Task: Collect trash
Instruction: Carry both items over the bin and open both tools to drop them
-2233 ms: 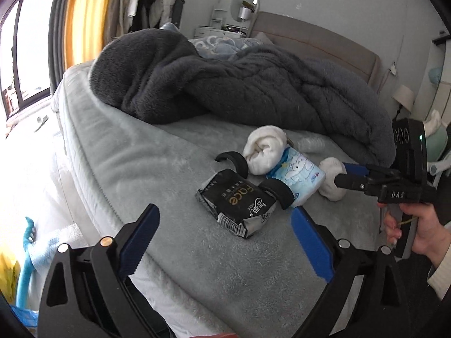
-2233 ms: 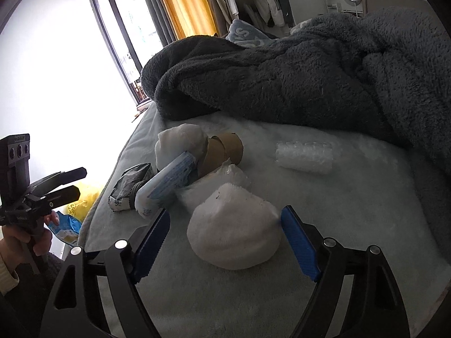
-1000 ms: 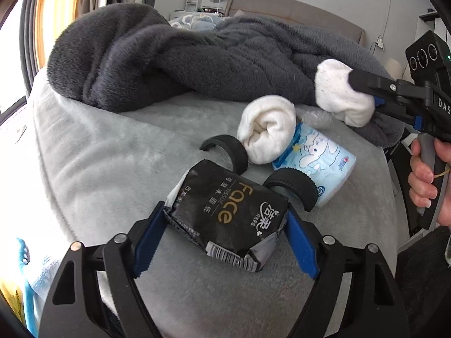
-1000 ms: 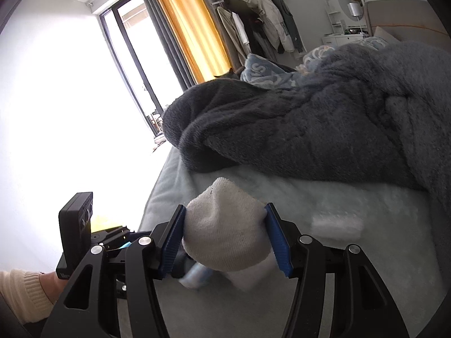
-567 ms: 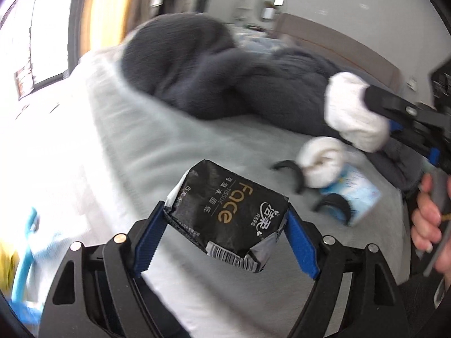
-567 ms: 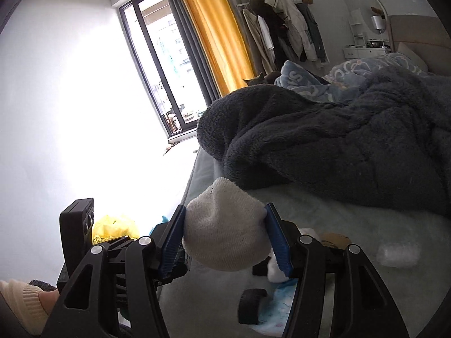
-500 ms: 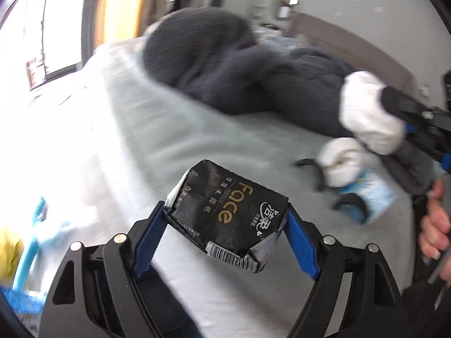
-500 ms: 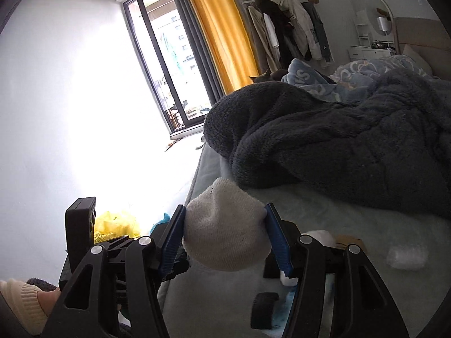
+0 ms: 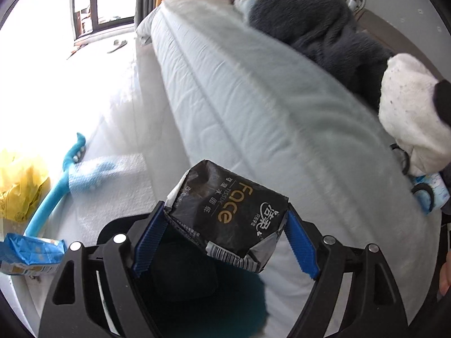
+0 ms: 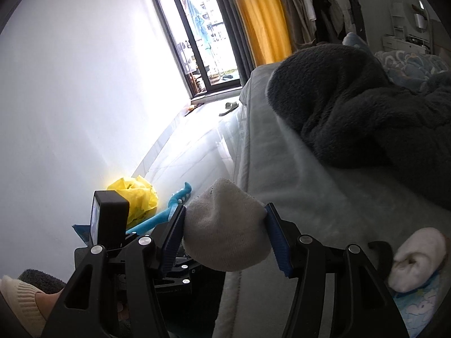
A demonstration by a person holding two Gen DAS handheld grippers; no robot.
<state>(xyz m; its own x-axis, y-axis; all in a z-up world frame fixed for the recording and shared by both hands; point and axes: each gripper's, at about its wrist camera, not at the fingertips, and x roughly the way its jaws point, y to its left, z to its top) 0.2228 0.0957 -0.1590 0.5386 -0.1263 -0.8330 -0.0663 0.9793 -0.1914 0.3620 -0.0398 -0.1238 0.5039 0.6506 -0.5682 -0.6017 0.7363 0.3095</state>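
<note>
My left gripper [image 9: 225, 242] is shut on a black "Face" tissue pack [image 9: 228, 214] and holds it over a dark bin [image 9: 183, 287] beside the bed. My right gripper [image 10: 225, 239] is shut on a white balled sock [image 10: 225, 231], held off the bed's edge just above the left gripper [image 10: 157, 267]. The sock also shows at the right of the left wrist view [image 9: 408, 112]. Another white sock roll [image 10: 417, 256] and a blue tissue pack [image 10: 420, 307] lie on the bed.
A grey bed [image 9: 253, 84] with a dark fluffy blanket [image 10: 352, 107] fills the right. On the floor lie a yellow bag [image 10: 135, 197], a blue brush [image 9: 53, 191], a blue wrapper [image 9: 28, 253] and a white mat [image 9: 112, 186].
Both grippers have swung left, away from the bed, and tilted down toward the floor. The left one now holds the black pack over the dark bin.
</note>
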